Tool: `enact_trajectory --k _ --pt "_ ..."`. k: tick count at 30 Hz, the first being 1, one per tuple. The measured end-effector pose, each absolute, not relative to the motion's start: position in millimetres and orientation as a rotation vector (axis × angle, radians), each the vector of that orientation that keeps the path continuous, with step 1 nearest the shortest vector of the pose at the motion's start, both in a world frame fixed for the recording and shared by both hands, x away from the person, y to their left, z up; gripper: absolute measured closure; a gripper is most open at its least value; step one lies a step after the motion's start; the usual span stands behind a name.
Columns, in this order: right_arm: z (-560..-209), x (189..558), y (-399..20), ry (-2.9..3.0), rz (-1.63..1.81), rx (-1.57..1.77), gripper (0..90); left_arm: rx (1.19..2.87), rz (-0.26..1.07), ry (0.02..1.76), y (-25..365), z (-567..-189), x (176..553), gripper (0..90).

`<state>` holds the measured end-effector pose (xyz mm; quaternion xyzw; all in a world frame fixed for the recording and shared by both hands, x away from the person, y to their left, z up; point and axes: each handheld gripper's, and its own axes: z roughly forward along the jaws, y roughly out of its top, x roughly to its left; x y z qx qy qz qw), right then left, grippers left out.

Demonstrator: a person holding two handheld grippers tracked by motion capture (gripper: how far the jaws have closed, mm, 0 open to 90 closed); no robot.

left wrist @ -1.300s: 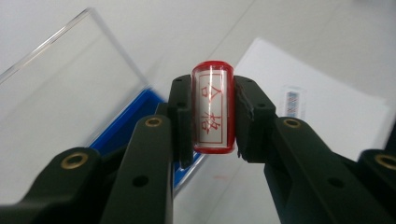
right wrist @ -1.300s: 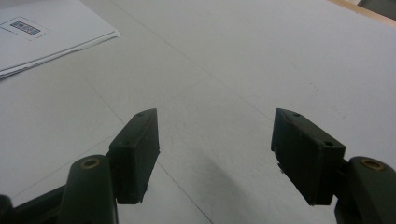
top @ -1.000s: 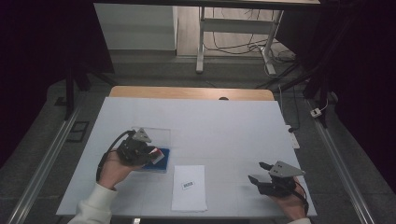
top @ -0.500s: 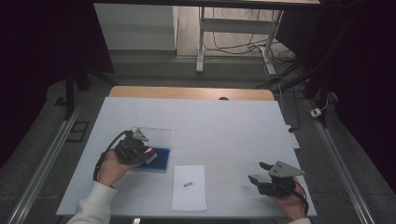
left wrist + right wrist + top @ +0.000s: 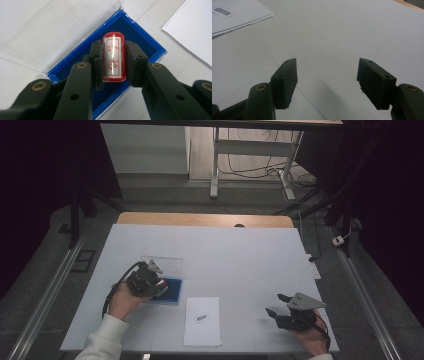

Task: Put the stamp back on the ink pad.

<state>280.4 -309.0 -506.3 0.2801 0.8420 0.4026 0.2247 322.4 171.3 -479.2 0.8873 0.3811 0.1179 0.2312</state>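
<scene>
The left gripper pinches a red stamp between its pads, held over the blue ink pad in its open clear case. Over the last second the high view shows almost no change — the left hand only settles slightly over the pad, grip unchanged. That suggests the inking step is under way, with the paper sheet just beside the pad as the likely next stop. The right gripper rests near the table's front right, jaws spread and empty.

Red characters 合格 on the stamp face
</scene>
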Motion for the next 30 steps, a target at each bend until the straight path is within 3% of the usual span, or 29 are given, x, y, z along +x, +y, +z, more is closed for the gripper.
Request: enact_trajectory --k 2,7,11,30 --pt "-506 280 -309 2.323 1.111 0.774 32.1 2.430 0.333 1.045 172 -479 321 66.9" --pt "-506 280 -309 2.325 1.110 0.770 32.2 2.374 0.367 1.033 173 -473 316 45.8" --pt "-506 280 -310 2.322 1.117 0.775 32.1 2.321 0.396 1.022 174 -468 309 35.4" --pt "-506 279 -312 2.319 1.126 0.776 32.0 2.106 0.429 1.005 193 -480 240 30.3"
